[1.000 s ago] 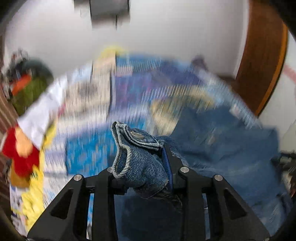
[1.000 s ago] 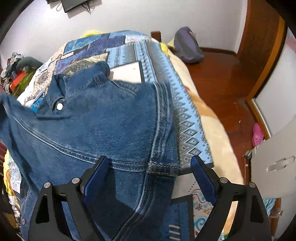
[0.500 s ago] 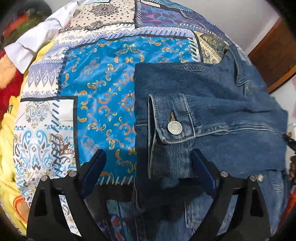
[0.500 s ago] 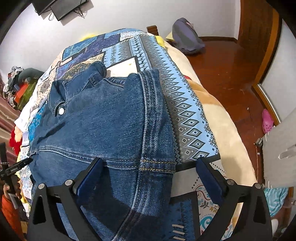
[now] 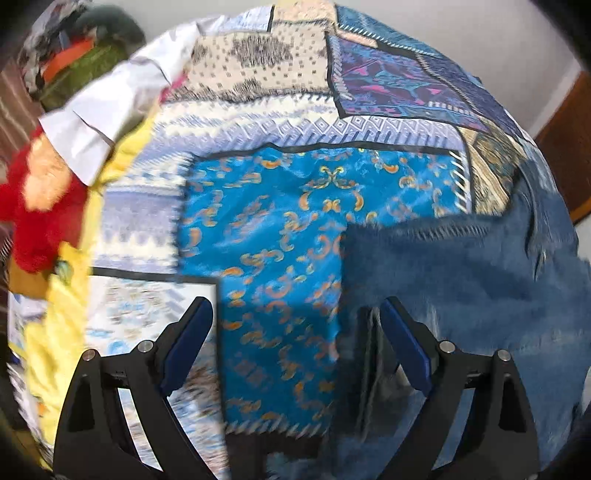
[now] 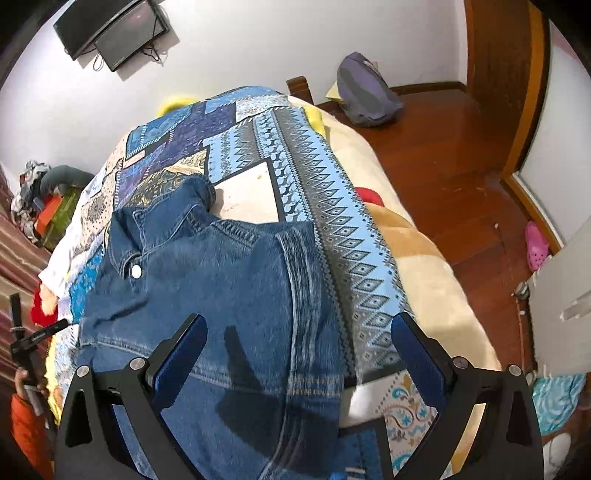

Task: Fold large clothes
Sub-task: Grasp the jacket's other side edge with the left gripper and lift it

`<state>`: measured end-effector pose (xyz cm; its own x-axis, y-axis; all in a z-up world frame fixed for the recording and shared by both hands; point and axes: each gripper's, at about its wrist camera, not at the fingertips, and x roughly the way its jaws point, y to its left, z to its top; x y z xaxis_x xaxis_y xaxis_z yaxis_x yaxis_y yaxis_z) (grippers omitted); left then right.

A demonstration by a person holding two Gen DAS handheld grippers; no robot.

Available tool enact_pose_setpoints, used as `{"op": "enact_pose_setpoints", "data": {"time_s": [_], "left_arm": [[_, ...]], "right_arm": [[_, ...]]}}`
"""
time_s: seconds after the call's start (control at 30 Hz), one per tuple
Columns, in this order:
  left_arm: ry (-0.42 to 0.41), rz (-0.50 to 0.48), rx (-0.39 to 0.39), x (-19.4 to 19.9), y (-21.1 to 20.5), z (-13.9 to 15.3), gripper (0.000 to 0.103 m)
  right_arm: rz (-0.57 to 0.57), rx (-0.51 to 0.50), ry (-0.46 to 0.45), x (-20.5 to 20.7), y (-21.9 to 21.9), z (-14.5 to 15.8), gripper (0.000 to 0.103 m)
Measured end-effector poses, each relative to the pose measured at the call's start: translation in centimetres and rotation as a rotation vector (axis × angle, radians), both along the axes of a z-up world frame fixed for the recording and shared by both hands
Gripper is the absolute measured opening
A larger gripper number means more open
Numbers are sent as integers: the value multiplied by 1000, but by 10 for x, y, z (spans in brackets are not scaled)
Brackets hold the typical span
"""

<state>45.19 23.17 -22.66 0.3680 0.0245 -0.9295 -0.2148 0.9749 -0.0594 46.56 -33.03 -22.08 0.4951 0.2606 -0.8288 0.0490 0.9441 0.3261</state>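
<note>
A blue denim jacket (image 6: 221,288) lies flat on the patchwork bedspread (image 6: 303,173), collar towards the far end, a silver button (image 6: 136,272) near the collar. In the left wrist view the jacket (image 5: 461,280) fills the right side, blurred. My left gripper (image 5: 295,336) is open and empty above the blue patch of the bedspread (image 5: 280,229), its right finger at the jacket's left edge. My right gripper (image 6: 299,343) is open and empty above the jacket's lower right part. The left gripper also shows at the left edge of the right wrist view (image 6: 26,343).
A white cloth (image 5: 107,110), a red plush toy (image 5: 40,206) and a yellow blanket (image 5: 59,325) lie along the bed's left side. A grey backpack (image 6: 365,92) sits on the wooden floor (image 6: 461,177) to the right. A monitor (image 6: 110,29) hangs on the wall.
My left gripper let go of the folded denim sleeve, opened, and has shifted left off the jacket. My right gripper stayed open and pulled back a little.
</note>
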Motion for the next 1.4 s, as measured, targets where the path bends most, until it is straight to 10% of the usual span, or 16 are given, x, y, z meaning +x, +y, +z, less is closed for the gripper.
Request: {"op": "enact_pose_setpoints", "data": {"time_s": [0.23, 0.4, 0.7, 0.97, 1.23, 1.4], "left_arm": [[39, 11, -150, 34, -15, -45, 71], [-50, -27, -145, 33, -33, -32, 17], [-155, -14, -4, -2, -15, 6, 7], [-109, 118, 181, -40, 45, -1, 1], [-96, 195, 83, -79, 89, -9, 1], [-109, 151, 56, -86, 71, 2, 9]], "right_arm": [[39, 30, 44, 23, 6, -17, 73], [75, 46, 26, 36, 16, -20, 39], [203, -39, -17, 61, 62, -4, 21], [288, -92, -81, 93, 143, 2, 21], [252, -275, -28, 101, 158, -29, 26], [219, -382, -1, 96, 146, -20, 73]]}}
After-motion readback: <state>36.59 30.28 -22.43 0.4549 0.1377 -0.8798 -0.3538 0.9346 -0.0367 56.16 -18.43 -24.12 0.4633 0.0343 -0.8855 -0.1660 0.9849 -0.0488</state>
